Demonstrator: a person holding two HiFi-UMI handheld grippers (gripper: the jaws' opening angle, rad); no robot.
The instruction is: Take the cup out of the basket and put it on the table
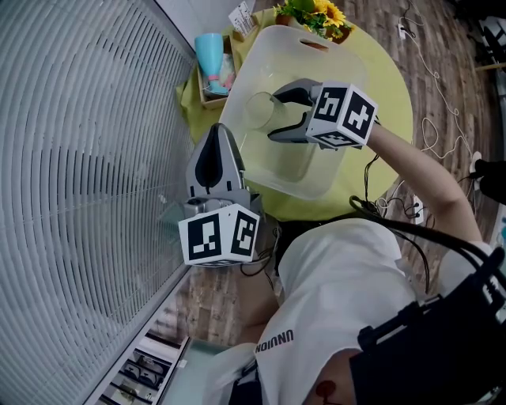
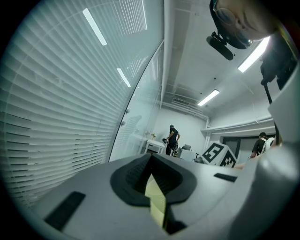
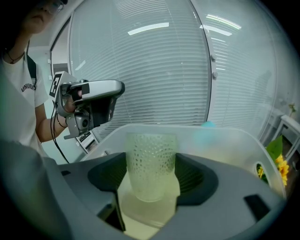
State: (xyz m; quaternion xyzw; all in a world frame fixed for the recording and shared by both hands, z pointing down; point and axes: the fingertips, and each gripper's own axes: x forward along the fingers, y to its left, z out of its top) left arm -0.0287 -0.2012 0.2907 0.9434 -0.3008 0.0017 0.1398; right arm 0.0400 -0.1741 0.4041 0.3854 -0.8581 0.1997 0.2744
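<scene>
A clear dimpled cup (image 1: 259,109) stands upright inside the white translucent basket (image 1: 316,180) on the round yellow-green table (image 1: 389,87). My right gripper (image 1: 273,117) reaches into the basket, open, one jaw on each side of the cup with a gap on both sides. In the right gripper view the cup (image 3: 151,161) fills the space between the jaws of the right gripper (image 3: 152,190), with the basket rim (image 3: 225,133) behind it. My left gripper (image 1: 216,141) hovers off the table's near left edge, shut and holding nothing. In its own view the left gripper (image 2: 153,190) faces the blinds and the room.
A blue cup (image 1: 210,49) sits in a small wooden box at the table's far left, with sunflowers (image 1: 322,14) behind the basket. White window blinds (image 1: 79,158) run close along the left. Cables (image 1: 435,71) lie on the wooden floor at right.
</scene>
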